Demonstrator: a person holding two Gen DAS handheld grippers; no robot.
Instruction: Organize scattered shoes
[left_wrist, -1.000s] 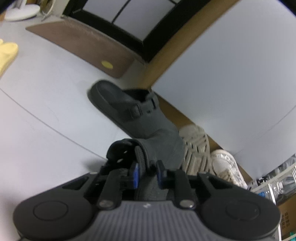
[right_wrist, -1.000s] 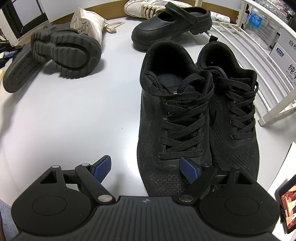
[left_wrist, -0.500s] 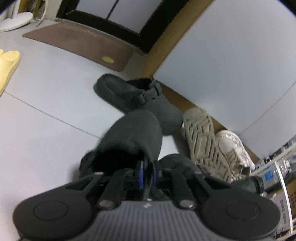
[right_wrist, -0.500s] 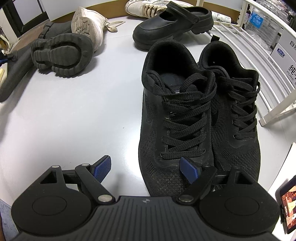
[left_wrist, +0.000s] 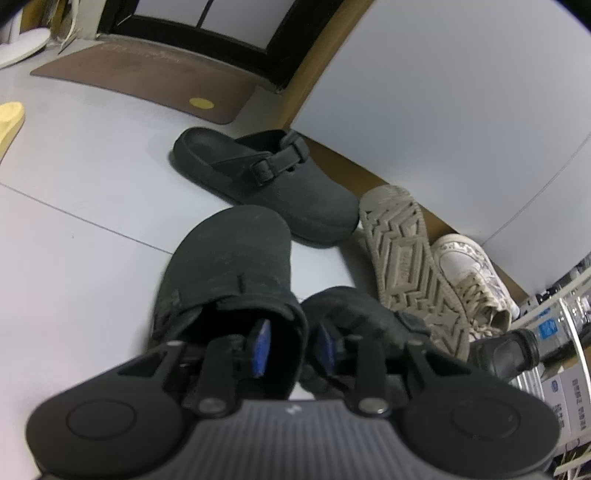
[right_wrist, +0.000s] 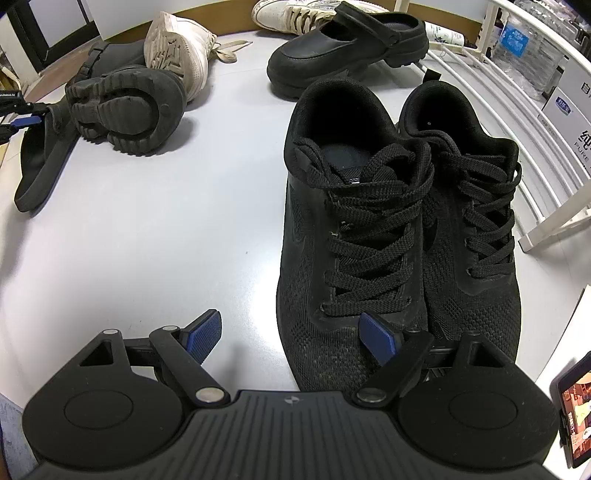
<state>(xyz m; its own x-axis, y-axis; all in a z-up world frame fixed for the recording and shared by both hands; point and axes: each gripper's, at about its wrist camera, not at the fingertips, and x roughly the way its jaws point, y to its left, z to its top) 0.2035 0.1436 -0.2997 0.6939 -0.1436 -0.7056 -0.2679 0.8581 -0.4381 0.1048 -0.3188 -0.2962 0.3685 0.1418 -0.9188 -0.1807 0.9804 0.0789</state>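
A dark grey clog (left_wrist: 229, 266) stands on the pale floor just ahead of my left gripper (left_wrist: 293, 345). The jaws are opening: one blue pad sits inside the clog's mouth, the other outside its side wall, and neither presses on it. Its matching clog (left_wrist: 266, 184) lies by the wall. A black chunky shoe (right_wrist: 125, 107) lies on its side next to the near clog. My right gripper (right_wrist: 291, 336) is open, hovering over the toe of a pair of black laced sneakers (right_wrist: 354, 221) standing side by side.
A beige sneaker (left_wrist: 402, 251) lies sole up beside a white one (left_wrist: 469, 269). A second black chunky shoe (right_wrist: 347, 48) stands near the white rack (right_wrist: 517, 122). A brown doormat (left_wrist: 147, 77) and a yellow slipper (left_wrist: 9, 118) lie to the left.
The grey clog, earlier pinched and swung round in my left gripper, now rests toe-forward on the floor, and the left jaws have spread apart. The right gripper and black sneakers have not moved.
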